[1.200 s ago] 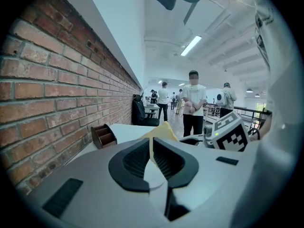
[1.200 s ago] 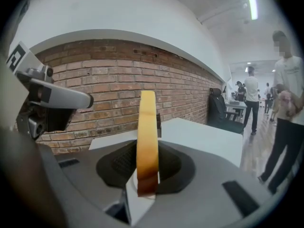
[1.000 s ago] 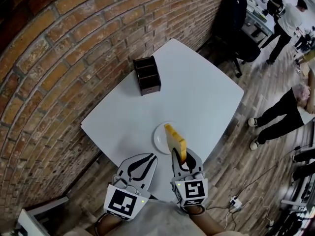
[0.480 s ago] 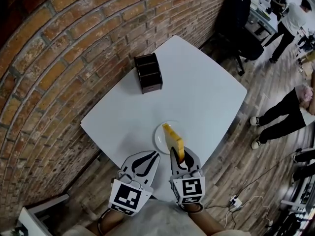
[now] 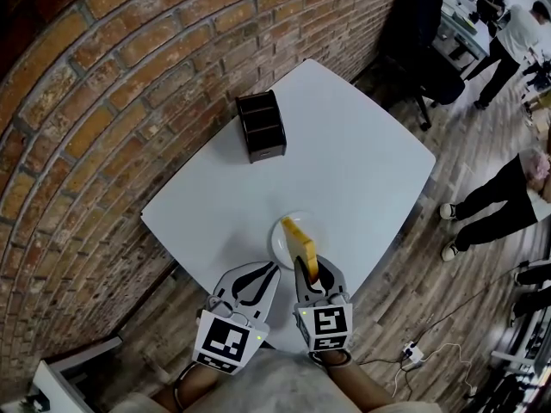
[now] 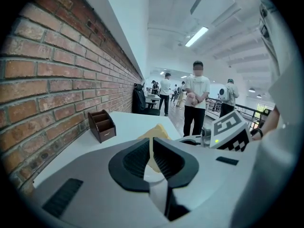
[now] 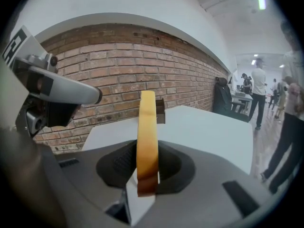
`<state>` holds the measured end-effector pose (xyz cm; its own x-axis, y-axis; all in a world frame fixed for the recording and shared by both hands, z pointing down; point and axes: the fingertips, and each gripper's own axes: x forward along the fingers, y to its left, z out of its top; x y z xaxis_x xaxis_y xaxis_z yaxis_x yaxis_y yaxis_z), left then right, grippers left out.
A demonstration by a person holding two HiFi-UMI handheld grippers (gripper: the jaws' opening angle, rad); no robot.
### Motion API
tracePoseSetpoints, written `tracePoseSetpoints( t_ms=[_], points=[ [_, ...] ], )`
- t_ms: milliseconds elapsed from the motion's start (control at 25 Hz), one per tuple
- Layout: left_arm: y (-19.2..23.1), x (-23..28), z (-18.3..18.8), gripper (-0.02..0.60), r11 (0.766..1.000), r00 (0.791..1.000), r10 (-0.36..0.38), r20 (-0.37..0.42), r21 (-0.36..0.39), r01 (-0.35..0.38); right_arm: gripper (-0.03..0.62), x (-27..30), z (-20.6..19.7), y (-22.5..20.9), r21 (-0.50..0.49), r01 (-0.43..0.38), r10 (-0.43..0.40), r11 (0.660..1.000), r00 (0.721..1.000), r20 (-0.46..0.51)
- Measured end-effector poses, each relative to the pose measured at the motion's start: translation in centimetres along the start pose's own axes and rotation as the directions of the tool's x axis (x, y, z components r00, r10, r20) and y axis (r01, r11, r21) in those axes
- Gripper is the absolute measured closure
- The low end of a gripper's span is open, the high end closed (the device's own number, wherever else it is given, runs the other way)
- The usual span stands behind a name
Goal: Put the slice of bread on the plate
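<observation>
The bread (image 5: 301,246) stands on edge in the right claw (image 5: 310,272), its crust side toward the camera in the right gripper view (image 7: 147,141). The claw (image 7: 147,169) is clenched on the slice's lower end, a pad pressing each flat face. In the head view the slice hangs over the plate (image 5: 277,239), just below the frame's centre; whether it touches the plate cannot be told. The white plate sits on the white surface (image 5: 344,162) near that surface's lower corner.

The left claw (image 5: 269,270) hovers just left of the right one, over the surface's edge. In its own view its jaws (image 6: 151,145) are closed to a thin slit with nothing between them, and the bread (image 6: 156,130) shows beyond them.

A dark holder (image 5: 261,127) with compartments stands well apart from the plate, toward the upper left of the surface, beside the brick wall (image 5: 103,101). A dark chair (image 5: 430,50) stands off the surface's upper right corner. People (image 5: 499,200) stand on the wooden floor (image 5: 430,299) at the right edge and upper right of the frame.
</observation>
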<state>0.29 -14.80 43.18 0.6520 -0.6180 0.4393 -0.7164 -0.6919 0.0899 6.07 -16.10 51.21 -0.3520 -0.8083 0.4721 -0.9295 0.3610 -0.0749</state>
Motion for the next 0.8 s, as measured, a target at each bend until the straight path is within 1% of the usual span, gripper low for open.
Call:
tracePoseSetpoints(
  t_ms=[240, 400, 680, 800],
  points=[
    [0.3, 0.3, -0.2, 0.551, 1.000, 1.000, 0.004, -0.011, -0.004, -0.004, 0.502, 0.8, -0.8, 0.1, 0.012, -0.015, 0.015, 1.000, 1.000, -0.026],
    [0.1, 0.5, -0.1, 0.551, 1.000, 1.000, -0.005, -0.010, -0.001, 0.005, 0.502, 1.4, -1.0, 0.3, 0.035, -0.039, 0.040, 0.999, 0.999, -0.032],
    [0.0, 0.8, -0.1, 0.551, 1.000, 1.000, -0.004, -0.016, 0.001, 0.004, 0.502, 2.2, -1.8, 0.3, 0.092, -0.074, 0.079, 0.993, 0.996, -0.052],
    [0.0, 0.8, -0.2, 0.551, 1.000, 1.000, -0.005, -0.018, -0.001, 0.005, 0.502, 2.5, -2.0, 0.4, 0.141, -0.089, 0.097, 0.986, 0.994, -0.052]
  ],
)
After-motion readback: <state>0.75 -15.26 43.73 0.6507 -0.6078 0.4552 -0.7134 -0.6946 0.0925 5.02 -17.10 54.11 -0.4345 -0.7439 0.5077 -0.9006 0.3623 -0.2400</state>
